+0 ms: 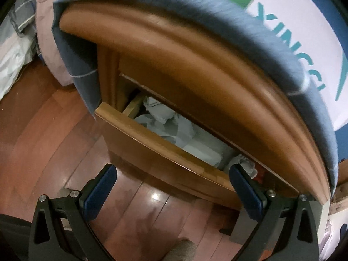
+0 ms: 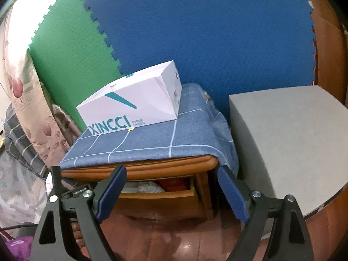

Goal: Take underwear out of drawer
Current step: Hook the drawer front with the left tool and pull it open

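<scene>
The wooden drawer [image 1: 165,145] of a small nightstand stands partly pulled out. Pale grey-blue folded underwear [image 1: 174,126] fills it, with a grey bunched piece [image 1: 245,165] near its right end. My left gripper [image 1: 171,174] hangs open above the drawer front, nothing between its fingers; its right finger [image 1: 245,187] overlaps the drawer's right corner. From farther back, the right wrist view shows the same drawer [image 2: 161,193] ajar with white and red cloth [image 2: 152,186] inside. My right gripper [image 2: 171,180] is open and empty, well in front of the drawer.
A blue checked cloth [image 2: 139,143] covers the nightstand top, and a white XINCCI box [image 2: 134,102] rests on it. A grey foam block [image 2: 282,141] stands to the right. Bedding [image 2: 24,100] lies at the left. The floor [image 1: 54,130] is reddish wood, with a foot [image 1: 182,250] below.
</scene>
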A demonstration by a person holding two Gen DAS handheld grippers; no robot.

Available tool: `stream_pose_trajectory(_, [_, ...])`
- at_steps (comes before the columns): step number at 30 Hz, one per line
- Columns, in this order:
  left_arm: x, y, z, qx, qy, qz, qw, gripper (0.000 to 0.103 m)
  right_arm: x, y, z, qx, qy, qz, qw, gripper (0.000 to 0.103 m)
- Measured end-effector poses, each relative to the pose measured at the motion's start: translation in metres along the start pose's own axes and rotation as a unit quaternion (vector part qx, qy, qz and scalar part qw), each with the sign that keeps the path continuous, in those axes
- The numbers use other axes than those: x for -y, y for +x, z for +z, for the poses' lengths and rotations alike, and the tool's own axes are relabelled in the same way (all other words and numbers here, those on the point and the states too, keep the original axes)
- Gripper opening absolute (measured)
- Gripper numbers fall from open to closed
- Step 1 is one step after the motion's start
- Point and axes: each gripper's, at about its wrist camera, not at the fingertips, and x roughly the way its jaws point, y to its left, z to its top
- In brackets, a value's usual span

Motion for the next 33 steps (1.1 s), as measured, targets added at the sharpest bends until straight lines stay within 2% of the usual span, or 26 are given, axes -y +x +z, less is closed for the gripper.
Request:
stream_pose_trajectory(3, [-0.004,0.008,0.001,-0.011,-0.007,0.009,0.9999,0.102,0.0,0.002,0.009,-0.005,0.009,0.016,1.0,0.088])
stream_pose_trajectory(8, [-0.008,0.014,0.005,-0.01,-0.022,0.009,0.9997,0.102,-0.007,0.0,0.026,0.026,-0.031,0.002,0.999,0.088])
stream_pose_trajectory(12, [-0.008,0.019,0.007,-0.005,-0.03,0.016,0.9994,0.102,-0.004,0.005,0.026,0.03,-0.033,-0.005,0.999,0.088])
stream_pose_trajectory(18, [-0.022,0.029,0.012,-0.014,-0.082,0.005,0.9965,0.103,0.0,0.021,0.013,0.006,-0.031,-0.015,0.999,0.088])
stream_pose_trajectory(22, [-0.036,0.033,0.012,-0.025,-0.113,-0.028,0.9929,0.103,0.001,0.023,0.012,0.005,-0.03,-0.015,0.999,0.088])
stream_pose_trajectory(30, [-0.045,0.039,0.011,-0.042,-0.131,-0.037,0.9898,0.103,0.003,0.024,0.011,0.004,-0.025,-0.016,1.0,0.088])
stream_pose_trajectory(33, [-0.04,0.034,0.01,-0.038,-0.113,-0.013,0.9928,0.103,0.003,0.024,0.011,0.004,-0.021,-0.015,1.0,0.088])
